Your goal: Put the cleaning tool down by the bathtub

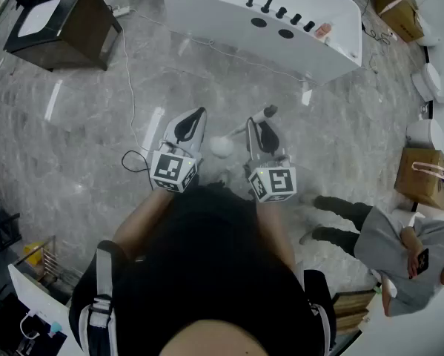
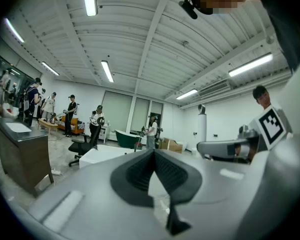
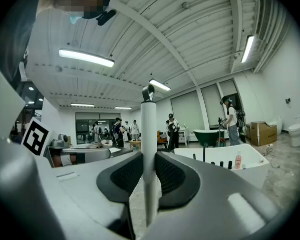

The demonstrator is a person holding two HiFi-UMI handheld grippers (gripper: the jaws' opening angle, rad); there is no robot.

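Note:
My right gripper [image 1: 256, 130] is shut on the white handle of the cleaning tool [image 1: 242, 131]. The tool's round white head [image 1: 222, 147] hangs between the two grippers above the floor. Its dark handle end [image 1: 270, 111] points toward the white bathtub [image 1: 207, 13] ahead. In the right gripper view the handle [image 3: 148, 129] stands upright between the pads [image 3: 170, 174], with the bathtub [image 3: 250, 166] to the right. My left gripper [image 1: 192, 122] is beside it, jaws together and holding nothing [image 2: 154, 156].
A dark cabinet [image 1: 62, 24] stands at the far left, with a cable [image 1: 130, 95] trailing over the grey marble floor. Black taps and a pink bottle [image 1: 324, 30] sit on the tub rim. A person [image 1: 385, 236] and cardboard boxes [image 1: 423, 176] are at the right.

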